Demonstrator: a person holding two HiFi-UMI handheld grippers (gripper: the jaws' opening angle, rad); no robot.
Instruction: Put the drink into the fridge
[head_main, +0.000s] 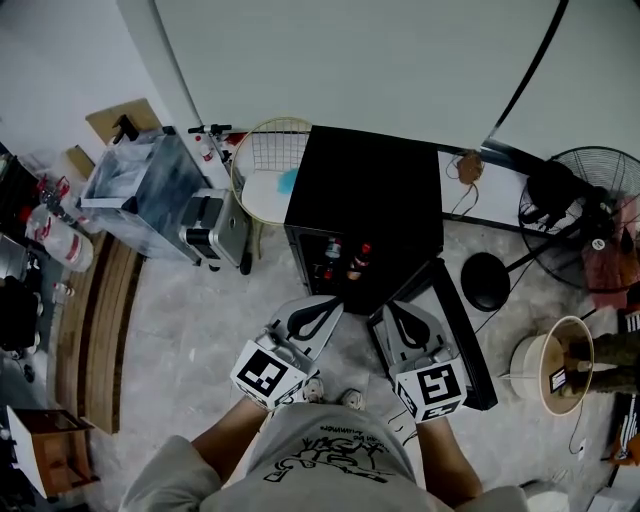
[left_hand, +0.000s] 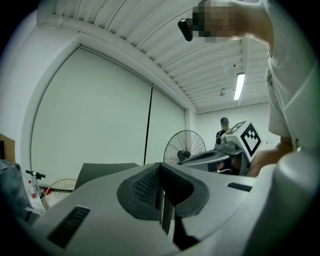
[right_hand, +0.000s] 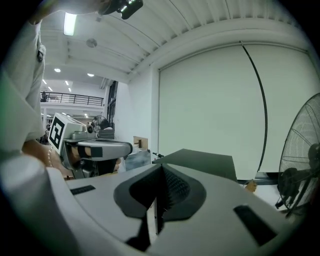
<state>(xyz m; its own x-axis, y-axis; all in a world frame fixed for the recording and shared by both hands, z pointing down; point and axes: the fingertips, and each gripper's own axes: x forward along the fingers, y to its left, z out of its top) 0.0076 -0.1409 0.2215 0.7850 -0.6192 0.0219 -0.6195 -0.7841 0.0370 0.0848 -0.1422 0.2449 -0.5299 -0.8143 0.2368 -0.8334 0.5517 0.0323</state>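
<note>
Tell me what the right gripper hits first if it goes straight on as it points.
Probably the fridge: its black top lies just beyond the right gripper's shut jaws. The gripper looks higher than that top, so it might pass over toward the wall; depth unclear.

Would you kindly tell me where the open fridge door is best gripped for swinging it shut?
Probably its free end, nearest the right gripper, approached from the outer, right-hand face: the fridge door stands swung wide open, hinged on the fridge.

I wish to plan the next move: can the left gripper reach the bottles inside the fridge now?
Probably yes: the fridge door stands open and nothing lies between the left gripper and the bottles, though its shut jaws must open first.
</note>
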